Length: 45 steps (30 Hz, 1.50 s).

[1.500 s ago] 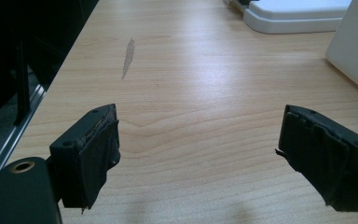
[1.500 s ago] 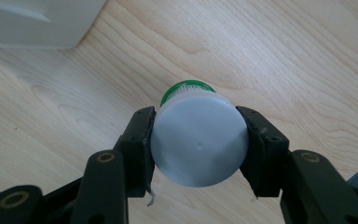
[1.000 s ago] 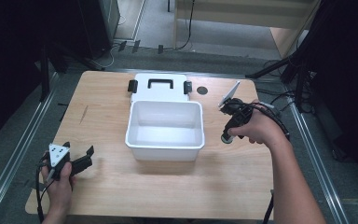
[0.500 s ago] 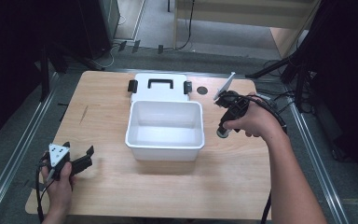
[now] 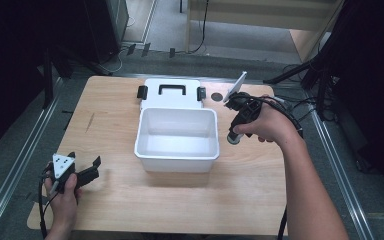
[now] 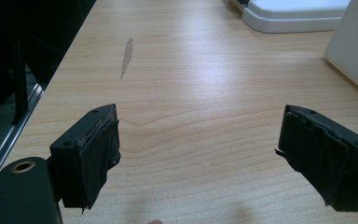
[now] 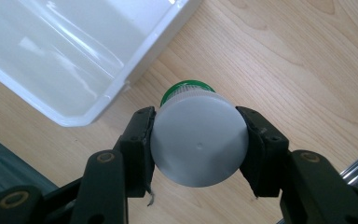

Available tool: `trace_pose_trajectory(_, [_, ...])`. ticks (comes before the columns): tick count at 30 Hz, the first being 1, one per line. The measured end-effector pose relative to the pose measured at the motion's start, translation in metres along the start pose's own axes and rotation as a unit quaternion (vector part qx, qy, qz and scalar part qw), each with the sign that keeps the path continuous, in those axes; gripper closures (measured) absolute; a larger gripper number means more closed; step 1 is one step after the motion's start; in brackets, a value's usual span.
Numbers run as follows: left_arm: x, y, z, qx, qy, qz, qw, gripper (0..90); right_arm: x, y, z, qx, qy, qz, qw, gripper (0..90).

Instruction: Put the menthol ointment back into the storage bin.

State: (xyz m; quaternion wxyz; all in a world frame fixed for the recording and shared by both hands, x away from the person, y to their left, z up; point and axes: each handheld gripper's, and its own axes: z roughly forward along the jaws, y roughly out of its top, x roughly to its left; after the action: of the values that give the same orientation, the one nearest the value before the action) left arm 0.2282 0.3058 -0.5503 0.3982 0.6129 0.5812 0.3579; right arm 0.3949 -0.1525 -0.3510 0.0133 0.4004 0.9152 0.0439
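My right gripper [image 5: 235, 134] is shut on a small round container [image 5: 233, 140] and holds it just above the table, right of the white bin [image 5: 176, 161]. In the right gripper view the container [image 7: 199, 140] shows a pale round cap with a green rim under it, and both pads [image 7: 142, 140] press its sides. The bin's corner [image 7: 74, 60] lies close at the upper left of that view, and the bin is empty inside. My left gripper [image 5: 87, 169] rests at the table's near left corner, open. Its jaws stand wide apart [image 6: 200, 154] over bare wood.
The bin's white lid [image 5: 170, 92], with a black handle and two black latches, lies flat behind the bin. A small dark round mark [image 5: 216, 96] sits on the wooden table [image 5: 260, 195] right of the lid. Metal rails run along both sides of the table.
My right hand has moved a little left and up with the container, closer to the bin's right rim. The left hand has stayed put.
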Motion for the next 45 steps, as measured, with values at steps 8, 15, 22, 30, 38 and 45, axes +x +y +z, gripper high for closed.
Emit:
trace_pose_trajectory(8, [0.0,0.0,0.0,0.002,-0.001,0.002,1.0,13.3,0.007,0.009,-0.006,-0.004,0.001,-0.006,1.0,51.7])
trace_pose_trajectory(15, [0.0,0.0,0.0,0.002,-0.001,0.0,1.0,13.3,0.014,0.017,-0.011,-0.002,-0.002,-0.017,0.9998,51.7])
trace_pose_trajectory(22, [0.0,0.0,0.0,0.002,-0.002,0.001,1.0,13.3,0.021,0.026,-0.016,-0.006,-0.004,-0.027,0.9996,51.7])
trace_pose_trajectory(30, [0.0,0.0,0.0,0.002,-0.002,0.001,1.0,13.3,0.031,0.037,-0.018,-0.007,-0.004,-0.042,0.9991,51.7])
trace_pose_trajectory(38, [0.0,0.0,0.0,0.003,-0.002,0.0,1.0,13.3,0.038,0.043,-0.015,-0.009,0.0,-0.053,0.9985,51.7])
trace_pose_trajectory(45, [0.0,0.0,0.0,0.003,-0.001,0.001,1.0,13.3,0.044,0.048,-0.01,-0.024,0.006,-0.08,0.9965,51.6])
